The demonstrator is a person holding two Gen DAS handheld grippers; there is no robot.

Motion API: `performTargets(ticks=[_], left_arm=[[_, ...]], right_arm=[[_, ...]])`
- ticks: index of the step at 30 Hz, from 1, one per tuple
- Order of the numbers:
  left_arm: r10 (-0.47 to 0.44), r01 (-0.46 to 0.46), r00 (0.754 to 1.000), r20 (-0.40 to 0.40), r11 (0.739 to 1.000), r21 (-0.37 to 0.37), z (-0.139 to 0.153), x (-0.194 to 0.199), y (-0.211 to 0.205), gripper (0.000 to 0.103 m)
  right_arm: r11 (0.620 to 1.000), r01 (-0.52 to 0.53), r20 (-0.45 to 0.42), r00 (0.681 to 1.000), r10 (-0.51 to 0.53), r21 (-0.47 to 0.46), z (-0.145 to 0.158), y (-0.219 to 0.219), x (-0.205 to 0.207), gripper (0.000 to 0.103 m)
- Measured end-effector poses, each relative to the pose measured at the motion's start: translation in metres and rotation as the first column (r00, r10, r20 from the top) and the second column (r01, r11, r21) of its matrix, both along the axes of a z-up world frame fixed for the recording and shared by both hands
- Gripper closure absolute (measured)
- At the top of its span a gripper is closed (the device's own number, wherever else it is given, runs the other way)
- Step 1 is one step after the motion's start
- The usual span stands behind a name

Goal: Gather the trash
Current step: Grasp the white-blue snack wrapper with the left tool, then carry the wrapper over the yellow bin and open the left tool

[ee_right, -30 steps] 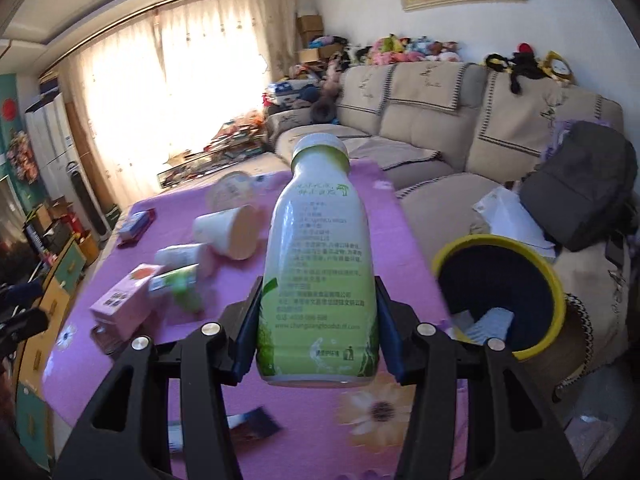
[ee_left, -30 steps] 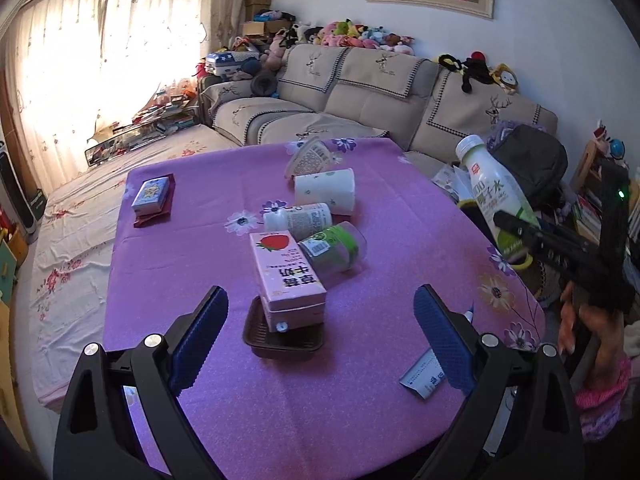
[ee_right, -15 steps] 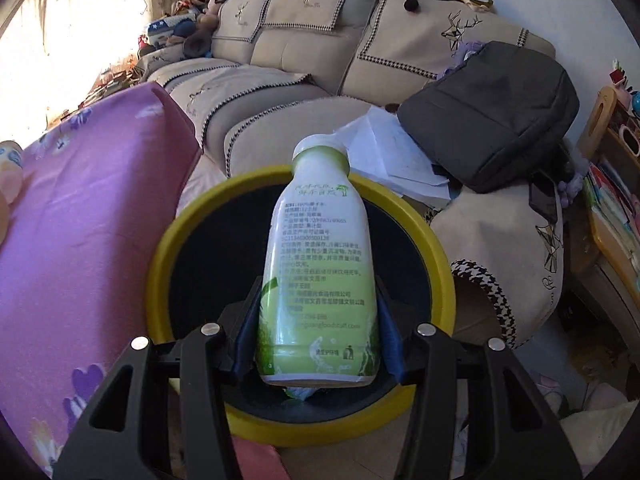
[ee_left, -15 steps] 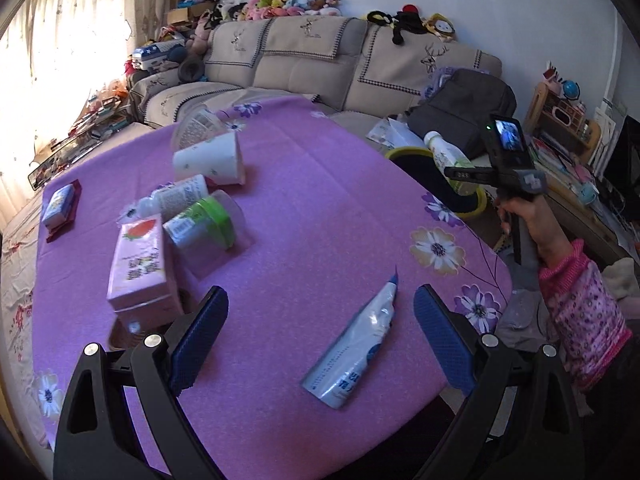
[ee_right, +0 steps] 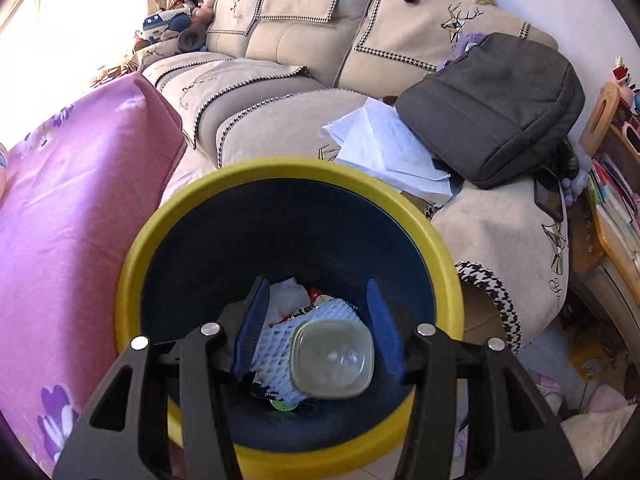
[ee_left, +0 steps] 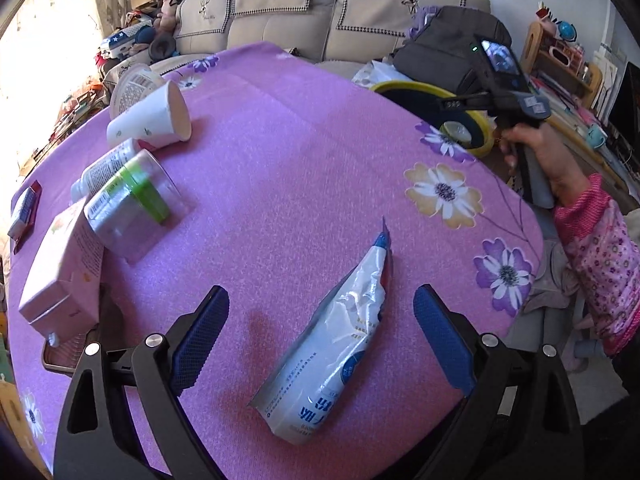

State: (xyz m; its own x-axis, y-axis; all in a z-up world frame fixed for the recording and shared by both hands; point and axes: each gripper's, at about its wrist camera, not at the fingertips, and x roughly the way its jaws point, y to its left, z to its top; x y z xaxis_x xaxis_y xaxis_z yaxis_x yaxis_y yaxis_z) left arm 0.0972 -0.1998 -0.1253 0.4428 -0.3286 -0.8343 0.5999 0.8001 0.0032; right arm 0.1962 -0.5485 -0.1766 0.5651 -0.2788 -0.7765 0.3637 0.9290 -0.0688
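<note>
My left gripper is open over a crumpled white and blue pouch that lies flat on the purple tablecloth; the pouch sits between the fingers. My right gripper is open and empty, directly above the yellow-rimmed trash bin. The green and white bottle is inside the bin, seen bottom-up, on other trash. The left wrist view shows the right gripper over the bin past the table's far right edge.
A paper cup, a plastic jar with a green band, a small white bottle and a pink carton on a dark tray lie at the table's left. A sofa with a grey backpack stands behind the bin.
My right gripper opened and the bottle dropped into the bin. My left gripper swung right and closer to the pouch, which now lies between its fingers.
</note>
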Motion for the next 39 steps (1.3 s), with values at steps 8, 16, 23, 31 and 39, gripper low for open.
performTargets(ticks=[8,16,23,31,39], left_arm=[[0.040,-0.039,0.999,-0.012,0.998,0.043,-0.020,0.018,-0.006,0.016],[0.128,-0.128,0.992,-0.002,0.991,0.027,-0.020,0.045,0.004,0.026],[0.190,-0.190,0.982,-0.005,0.982,0.023,-0.016,0.049,0.004,0.051],[0.202,-0.202,0.979,-0.012,0.979,-0.004,-0.013,0.036,0.001,0.074],[0.121,-0.121,0.992,0.025,0.992,-0.025,0.011,0.036,-0.022,0.074]], right_arm=[[1.000,-0.019,0.054,0.998,0.019,-0.003,0.023,0.008,-0.013,0.054],[0.999,-0.048,0.099,0.994,0.049,-0.007,0.041,0.021,-0.019,0.053],[0.998,-0.057,0.136,0.989,0.056,0.002,0.053,0.029,-0.030,0.053],[0.998,-0.060,0.190,0.980,0.057,0.007,0.071,0.034,-0.048,0.053],[0.999,-0.036,0.212,0.976,0.040,-0.024,0.081,0.035,-0.065,0.053]])
